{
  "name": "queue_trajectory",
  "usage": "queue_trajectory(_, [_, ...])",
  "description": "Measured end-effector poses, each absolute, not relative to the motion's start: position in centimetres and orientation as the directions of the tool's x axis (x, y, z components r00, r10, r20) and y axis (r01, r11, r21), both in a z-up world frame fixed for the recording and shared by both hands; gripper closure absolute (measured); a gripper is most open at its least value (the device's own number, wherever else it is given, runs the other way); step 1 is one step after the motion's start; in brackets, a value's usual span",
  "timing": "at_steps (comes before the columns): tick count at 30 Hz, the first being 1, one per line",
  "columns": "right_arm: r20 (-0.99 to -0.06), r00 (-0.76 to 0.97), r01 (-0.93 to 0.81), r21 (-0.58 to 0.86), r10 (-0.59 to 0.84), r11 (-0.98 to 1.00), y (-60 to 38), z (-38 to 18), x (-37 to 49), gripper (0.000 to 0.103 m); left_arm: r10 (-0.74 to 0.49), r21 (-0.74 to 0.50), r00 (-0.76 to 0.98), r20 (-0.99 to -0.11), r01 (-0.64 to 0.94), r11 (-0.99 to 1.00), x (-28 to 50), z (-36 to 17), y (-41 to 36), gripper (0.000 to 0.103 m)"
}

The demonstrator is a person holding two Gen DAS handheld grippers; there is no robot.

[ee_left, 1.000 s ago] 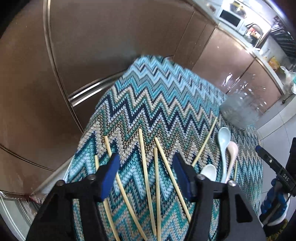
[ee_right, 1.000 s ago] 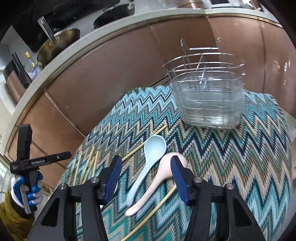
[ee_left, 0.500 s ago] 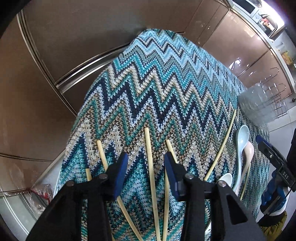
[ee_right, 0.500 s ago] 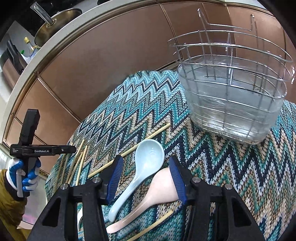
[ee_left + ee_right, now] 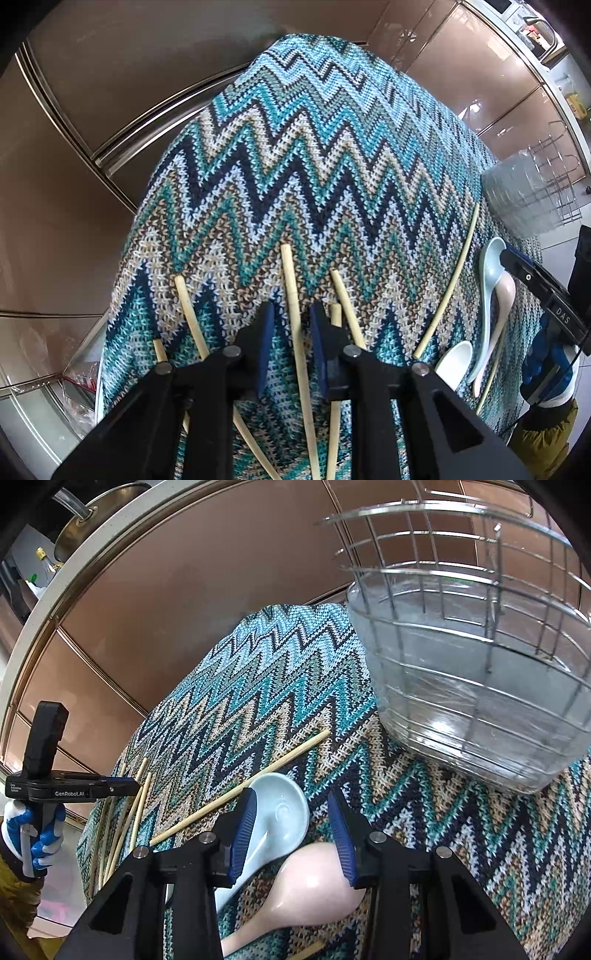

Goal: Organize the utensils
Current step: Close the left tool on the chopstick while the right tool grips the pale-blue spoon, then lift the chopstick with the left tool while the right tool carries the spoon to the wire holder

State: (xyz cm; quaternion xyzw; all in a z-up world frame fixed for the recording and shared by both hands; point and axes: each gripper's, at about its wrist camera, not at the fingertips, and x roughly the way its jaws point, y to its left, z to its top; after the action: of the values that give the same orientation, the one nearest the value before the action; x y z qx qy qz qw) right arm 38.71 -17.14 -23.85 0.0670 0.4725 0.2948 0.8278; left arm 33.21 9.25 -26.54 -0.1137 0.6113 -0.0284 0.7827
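I'm working over a zigzag-knit cloth (image 5: 332, 155) with brown cabinet fronts (image 5: 110, 74) behind it. A wire basket (image 5: 480, 672) stands at the cloth's far right. My left gripper (image 5: 291, 332) is narrowed around one chopstick (image 5: 290, 288), other sticks lying beside. My right gripper (image 5: 290, 827) gapes, empty, over the pale-blue spoon (image 5: 284, 812), the pink spoon (image 5: 306, 886) touching it.

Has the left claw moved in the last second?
Yes. The left claw has dropped closer to the zigzag cloth and narrowed around one chopstick, not yet gripping.
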Motion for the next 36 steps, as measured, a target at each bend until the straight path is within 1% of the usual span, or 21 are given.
queue_trajectory(4, [-0.747,0.361,-0.425,0.401,0.558,0.811,-17.0,-24.4,39.4,0.068,-0.185,-0.214,0.248,-0.951,-0.098,0.972,33.3,-26.6,9.4,0.087])
queue_trajectory(7, [-0.746,0.341,-0.428,0.418,0.571,0.801,-17.0,-24.8,39.7,0.076,-0.185,-0.214,0.245,-0.952,-0.099,0.972,33.3,-26.7,9.5,0.088])
queue_trajectory(9, [-0.748,0.33,-0.434,0.421,0.576,0.796,-16.8,-25.0,39.8,0.087,-0.184,-0.213,0.243,-0.953,-0.102,0.972,33.4,-26.7,9.5,0.088])
queue_trajectory(11, [-0.746,0.321,-0.44,0.427,0.583,0.79,-16.6,-25.1,39.8,0.092,-0.178,-0.208,0.243,-0.954,-0.105,0.972,33.5,-26.7,9.4,0.09])
queue_trajectory(12, [-0.747,0.319,-0.446,0.426,0.584,0.788,-16.5,-25.1,39.8,0.093,-0.175,-0.206,0.244,-0.954,-0.108,0.973,33.5,-26.7,9.3,0.091])
queue_trajectory(17, [-0.747,0.34,-0.473,0.39,0.572,0.79,-16.0,-24.3,39.2,0.094,-0.173,-0.212,0.258,-0.95,-0.133,0.968,33.6,-26.8,9.3,0.097])
queue_trajectory(22, [-0.72,0.406,-0.496,0.343,0.563,0.798,-15.7,-21.8,37.3,0.094,-0.2,-0.258,0.326,-0.924,-0.147,0.955,32.6,-25.8,10.0,0.098])
queue_trajectory(27, [-0.685,0.487,-0.492,0.297,0.542,0.818,-16.1,-18.5,34.4,0.094,-0.201,-0.282,0.436,-0.877,-0.13,0.951,30.3,-23.0,10.3,0.098])
queue_trajectory(36, [-0.608,0.628,-0.452,0.223,0.486,0.864,-17.0,-12.7,26.9,0.094,-0.205,-0.312,0.622,-0.755,-0.065,0.948,24.4,-16.6,10.7,0.098])
